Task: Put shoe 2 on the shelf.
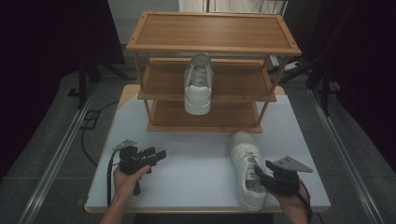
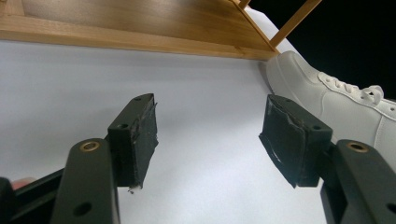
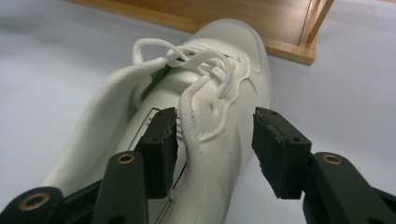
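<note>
shoe (image 3: pixel 210 116): smooth white leather look | rack (image 1: pixel 212 32): wood | table (image 1: pixel 196 163): matt

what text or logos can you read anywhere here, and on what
No text can be read anywhere.
Insole of the white shoe on the table: a printed rectangular outline inside the opening, its contents too blurred and hidden to read.
Heel tab of the white shoe on the rack's middle shelf: a small dark mark, too small to read.
Wooden rack: no lettering visible.
Left gripper and right gripper: no markings legible.
</note>
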The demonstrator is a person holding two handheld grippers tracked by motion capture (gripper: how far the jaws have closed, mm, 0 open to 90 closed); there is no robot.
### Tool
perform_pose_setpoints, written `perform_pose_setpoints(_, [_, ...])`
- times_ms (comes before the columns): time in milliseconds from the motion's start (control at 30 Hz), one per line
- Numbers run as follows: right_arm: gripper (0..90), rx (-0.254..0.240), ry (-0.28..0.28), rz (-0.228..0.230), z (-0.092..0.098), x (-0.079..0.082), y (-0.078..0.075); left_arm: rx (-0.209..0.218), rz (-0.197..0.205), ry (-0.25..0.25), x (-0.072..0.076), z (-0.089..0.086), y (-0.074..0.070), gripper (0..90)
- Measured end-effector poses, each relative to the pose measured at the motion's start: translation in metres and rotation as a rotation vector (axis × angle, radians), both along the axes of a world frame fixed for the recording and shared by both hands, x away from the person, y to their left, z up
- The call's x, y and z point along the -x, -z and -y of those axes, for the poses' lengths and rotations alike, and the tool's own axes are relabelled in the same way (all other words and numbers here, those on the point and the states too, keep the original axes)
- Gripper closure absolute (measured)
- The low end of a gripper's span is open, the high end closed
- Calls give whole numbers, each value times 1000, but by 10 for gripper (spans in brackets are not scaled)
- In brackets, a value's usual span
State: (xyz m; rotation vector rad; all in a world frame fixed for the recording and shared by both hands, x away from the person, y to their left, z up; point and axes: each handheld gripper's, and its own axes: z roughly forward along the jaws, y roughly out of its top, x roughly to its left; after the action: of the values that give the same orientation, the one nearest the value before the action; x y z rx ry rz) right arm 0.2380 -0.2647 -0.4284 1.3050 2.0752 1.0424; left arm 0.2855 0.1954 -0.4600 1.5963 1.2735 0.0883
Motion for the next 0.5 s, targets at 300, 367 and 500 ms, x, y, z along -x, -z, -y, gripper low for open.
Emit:
perform_pose_setpoints(300, [617, 62, 62, -35, -11, -21, 9, -1, -1, -5, 1, -1, 1, 355])
perform_pose_setpoints(367, [665, 75, 76, -29, -13, -22, 9, 1, -3, -5, 1, -2, 1, 355])
perform_pose_setpoints(500, [795, 79, 113, 9, -15, -19, 10, 2, 0, -3, 2, -2, 0, 355])
